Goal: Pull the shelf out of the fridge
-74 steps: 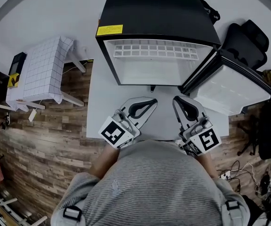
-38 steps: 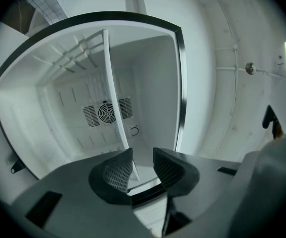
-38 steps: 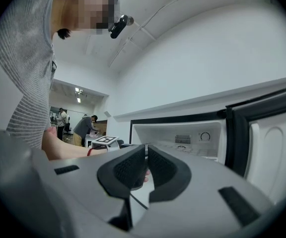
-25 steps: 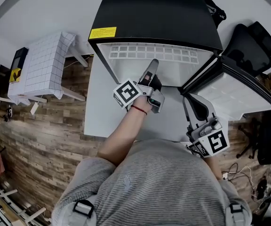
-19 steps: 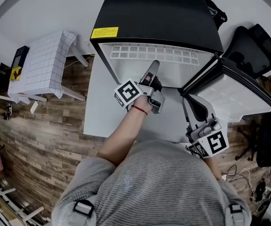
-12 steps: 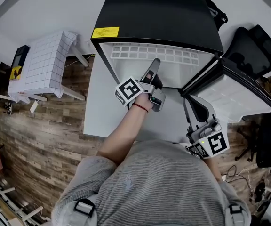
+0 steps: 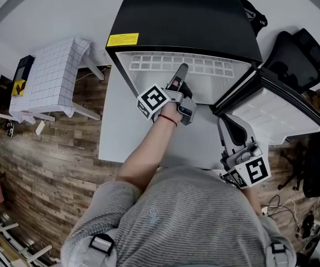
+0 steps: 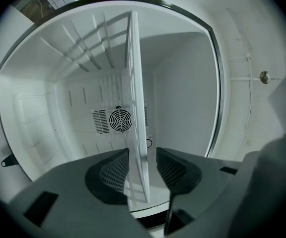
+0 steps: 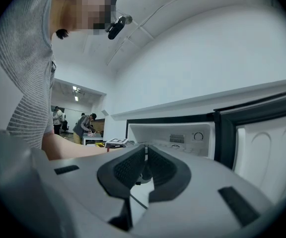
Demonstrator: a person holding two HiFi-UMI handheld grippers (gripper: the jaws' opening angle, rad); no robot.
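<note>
One fridge (image 7: 185,15), its one door (image 7: 271,113) open to the right, holds one white shelf (image 8: 135,73). My left gripper (image 8: 143,155) has just been opening and stands spread around the shelf's near edge. My right gripper (image 9: 146,155) is pressed together. White table (image 7: 113,127), wooden floor (image 7: 49,166).

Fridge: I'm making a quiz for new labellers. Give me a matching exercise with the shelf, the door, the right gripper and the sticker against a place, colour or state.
Things:
1. shelf
2. door
3. right gripper
4. sticker

Place, colour or state:
A. yellow
B. jaws together
C. inside the fridge
D. swung open

Pairs: 1-C, 2-D, 3-B, 4-A
</note>
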